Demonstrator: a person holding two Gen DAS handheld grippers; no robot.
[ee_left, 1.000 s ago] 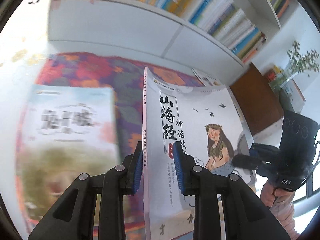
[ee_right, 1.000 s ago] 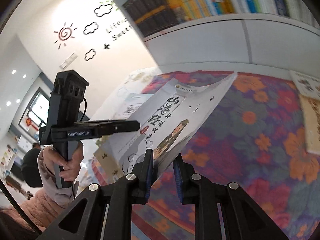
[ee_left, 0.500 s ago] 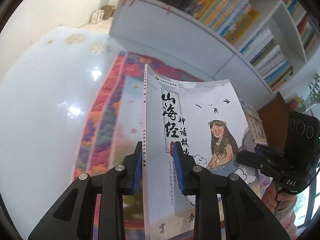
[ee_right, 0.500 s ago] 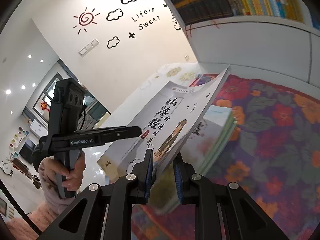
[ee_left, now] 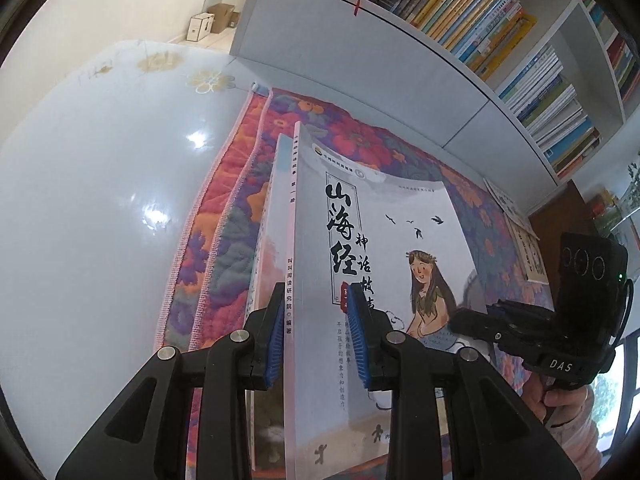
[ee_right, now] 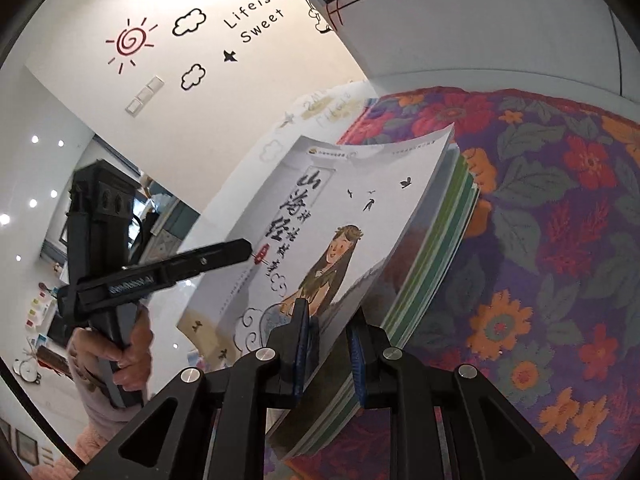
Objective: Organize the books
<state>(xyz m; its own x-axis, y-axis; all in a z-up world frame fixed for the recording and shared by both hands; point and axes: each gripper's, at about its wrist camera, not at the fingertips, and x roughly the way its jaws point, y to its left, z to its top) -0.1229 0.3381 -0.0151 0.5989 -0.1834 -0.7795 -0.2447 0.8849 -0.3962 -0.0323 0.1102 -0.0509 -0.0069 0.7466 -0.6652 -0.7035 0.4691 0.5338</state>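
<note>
A cream wall (ee_right: pixel 248 92) carries black stickers of clouds, a bird, a red spiral sun (ee_right: pixel 130 42) and the words "Lifeis Sweet" (ee_right: pixel 254 18), with a row of light switches (ee_right: pixel 144 94) below. Small ceiling spotlights (ee_right: pixel 34 139) glow at the far left. A white bookcase (ee_left: pixel 460 92), marked with red tape, stands against the flowered quilted cloth (ee_left: pixel 224 264) spread over a glossy white floor (ee_left: pixel 92 208) that throws back the light. Cardboard boxes (ee_left: pixel 212 22) sit by the far wall. A dark wooden cabinet (ee_left: pixel 560 216) stands to the right.
</note>
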